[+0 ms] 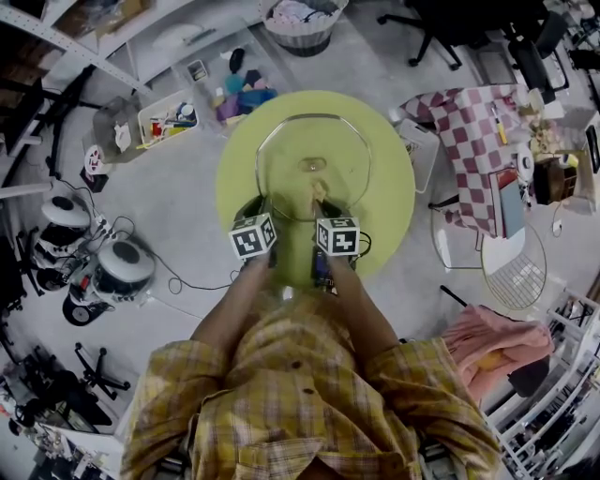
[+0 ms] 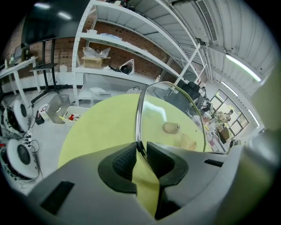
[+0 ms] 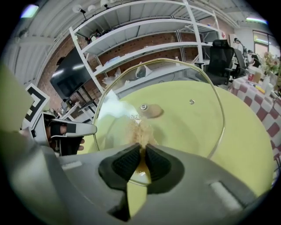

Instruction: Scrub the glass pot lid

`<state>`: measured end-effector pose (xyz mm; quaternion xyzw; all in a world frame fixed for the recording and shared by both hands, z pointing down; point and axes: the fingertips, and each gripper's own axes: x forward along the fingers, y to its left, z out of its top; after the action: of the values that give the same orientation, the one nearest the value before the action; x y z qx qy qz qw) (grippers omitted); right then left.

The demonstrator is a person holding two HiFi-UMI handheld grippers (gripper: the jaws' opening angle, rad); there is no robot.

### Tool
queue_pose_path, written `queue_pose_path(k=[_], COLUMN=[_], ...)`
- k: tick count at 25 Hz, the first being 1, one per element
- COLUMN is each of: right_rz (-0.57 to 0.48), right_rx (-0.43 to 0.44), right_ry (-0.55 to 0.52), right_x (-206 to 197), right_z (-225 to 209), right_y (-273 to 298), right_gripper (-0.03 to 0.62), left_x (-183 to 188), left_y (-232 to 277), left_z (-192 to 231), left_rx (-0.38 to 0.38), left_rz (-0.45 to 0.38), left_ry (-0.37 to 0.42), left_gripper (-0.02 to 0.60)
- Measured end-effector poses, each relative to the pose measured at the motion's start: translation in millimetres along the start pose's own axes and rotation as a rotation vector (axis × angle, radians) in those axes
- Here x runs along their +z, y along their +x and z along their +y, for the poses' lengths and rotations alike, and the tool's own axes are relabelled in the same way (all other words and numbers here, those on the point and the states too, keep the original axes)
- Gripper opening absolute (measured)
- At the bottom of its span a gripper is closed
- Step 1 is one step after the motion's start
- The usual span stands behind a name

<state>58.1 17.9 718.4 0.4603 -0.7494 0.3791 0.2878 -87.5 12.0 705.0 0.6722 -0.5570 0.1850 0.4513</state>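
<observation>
glass pot lid (image 1: pixel 312 164) x1 | round green table (image 1: pixel 389 202) x1 | grippers x2: left gripper (image 2: pixel 141 151), right gripper (image 3: pixel 142 151) | scrub pad (image 3: pixel 139 129) x1 | basket (image 1: pixel 302 28) x1, 12 o'clock

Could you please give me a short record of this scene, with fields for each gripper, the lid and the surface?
left gripper: shut on the metal rim of the glass pot lid
right gripper: shut on a tan scrubber, held against the glass below the knob
lid state: clear, tilted, held by its rim over the table
table: round, yellow-green
</observation>
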Motion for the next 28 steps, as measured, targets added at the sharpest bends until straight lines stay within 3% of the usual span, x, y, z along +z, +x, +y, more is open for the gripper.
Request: queue_pose_path(k=[15,24,28], right_rz=[-0.024,-0.03,-0.052], right_rx=[-0.102,0.008,0.02], right_ry=[0.095,0.116,0.121], right_x=[-2.0,-1.6,2.2], right_z=[-48.0,-39.8,-39.7], right_y=[-30.5,-34.3,-40.3], right_gripper=[0.038,0.038,0.038], left_x=[0.8,4.2,0.1], left_y=[-3.6,-10.3,-13.8], left_z=[-2.2,-1.5,-0.6], left_rx=[0.018,-0.006,0.008], left_rz=[-0.01,-0.015,-0.019], left_ry=[0.013,0.021,0.043], left_gripper=[0.074,0.074,0.111])
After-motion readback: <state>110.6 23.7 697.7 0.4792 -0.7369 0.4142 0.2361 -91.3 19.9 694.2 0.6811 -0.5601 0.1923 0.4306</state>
